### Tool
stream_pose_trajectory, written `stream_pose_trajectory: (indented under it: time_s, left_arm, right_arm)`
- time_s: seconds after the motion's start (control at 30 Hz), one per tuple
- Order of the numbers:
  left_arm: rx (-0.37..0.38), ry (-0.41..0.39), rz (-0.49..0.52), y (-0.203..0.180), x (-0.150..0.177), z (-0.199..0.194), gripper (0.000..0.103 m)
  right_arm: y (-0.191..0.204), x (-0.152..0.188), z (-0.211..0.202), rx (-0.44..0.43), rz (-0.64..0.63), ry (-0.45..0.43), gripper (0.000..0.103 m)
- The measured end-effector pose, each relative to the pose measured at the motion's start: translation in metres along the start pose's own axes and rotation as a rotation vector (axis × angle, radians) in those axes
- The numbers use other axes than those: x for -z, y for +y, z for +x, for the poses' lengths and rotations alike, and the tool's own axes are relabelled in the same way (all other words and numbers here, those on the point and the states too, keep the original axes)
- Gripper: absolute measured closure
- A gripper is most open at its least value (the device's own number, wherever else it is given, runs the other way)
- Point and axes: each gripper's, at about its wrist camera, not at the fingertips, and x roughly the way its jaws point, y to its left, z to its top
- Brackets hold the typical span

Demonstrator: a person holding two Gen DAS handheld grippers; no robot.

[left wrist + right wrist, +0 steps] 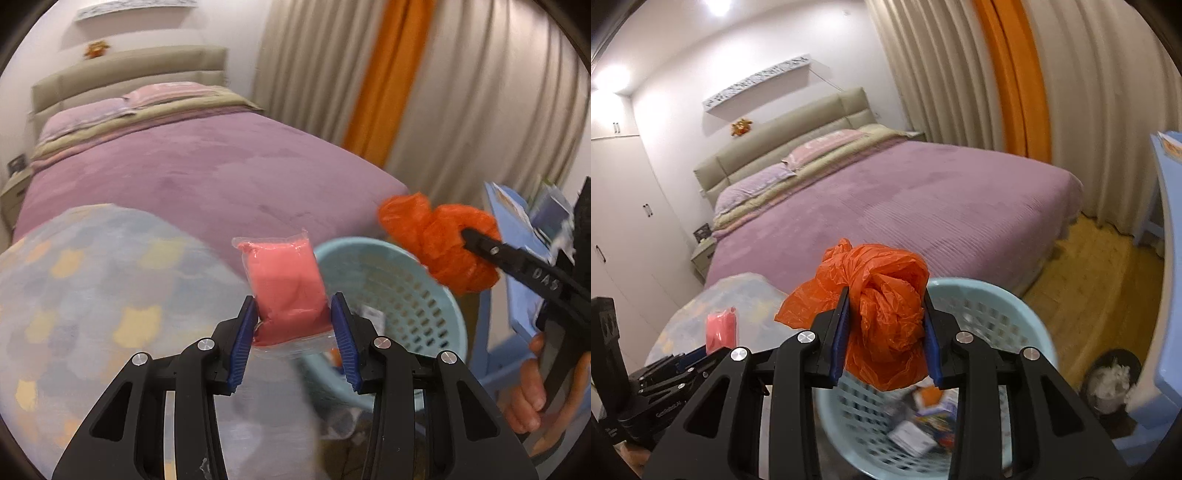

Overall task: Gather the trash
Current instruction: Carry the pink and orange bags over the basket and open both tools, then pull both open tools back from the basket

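Note:
My left gripper [294, 325] is shut on a pink packet in clear wrap [286, 284], held up beside the light blue perforated basket [413, 295]. The same pink packet [721, 326] shows at the left of the right wrist view. My right gripper [889, 325] is shut on a crumpled orange plastic bag [882, 314], which hangs above the near rim of the basket [1027, 314]. In the left wrist view that orange bag [439, 243] hovers over the basket's far right rim. Several wrappers and papers lie in the basket's bottom.
A bed with a purple cover [905, 206] fills the background, with a patterned pastel blanket [92, 295] at its near end. Beige and orange curtains [1008, 81] hang behind. A blue chair or desk [1167, 258] stands right, and a small black bin with white waste [1112, 376] sits on the wooden floor.

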Motion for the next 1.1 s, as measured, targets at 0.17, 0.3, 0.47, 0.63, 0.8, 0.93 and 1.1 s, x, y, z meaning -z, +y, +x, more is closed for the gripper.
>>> stream_pose_trajectory:
  time_s: [0.17, 0.3, 0.47, 0.63, 0.8, 0.93, 1.1]
  left_arm:
    - [0.058, 0.047, 0.024, -0.032, 0.001, 0.032, 0.063]
    - [0.073, 0.066, 0.037, -0.042, 0.003, 0.049, 0.061]
    - [0.078, 0.09, 0.077, -0.04, 0.016, 0.05, 0.038]
    - [0.08, 0.08, 0.025, -0.025, 0.02, 0.039, 0.037]
    - [0.042, 0.028, 0.004, -0.015, 0.02, 0.017, 0.037]
    - [0.018, -0.027, -0.038, -0.001, 0.02, -0.007, 0.033]
    - [-0.01, -0.074, -0.037, 0.01, 0.025, -0.035, 0.032]
  right_arm:
    - [-0.045, 0.008, 0.009, 0.013, 0.093, 0.061, 0.07]
    - [-0.061, 0.015, 0.021, 0.026, 0.121, 0.121, 0.06]
    - [-0.07, 0.025, 0.023, 0.016, 0.121, 0.16, 0.043]
    - [-0.062, 0.027, 0.02, 0.017, 0.116, 0.145, 0.043]
    - [-0.044, 0.028, 0.011, 0.034, 0.055, 0.12, 0.043]
    - [-0.015, 0.027, -0.006, 0.028, -0.033, 0.066, 0.043]
    - [0.016, 0.028, -0.022, 0.029, -0.119, 0.004, 0.043]
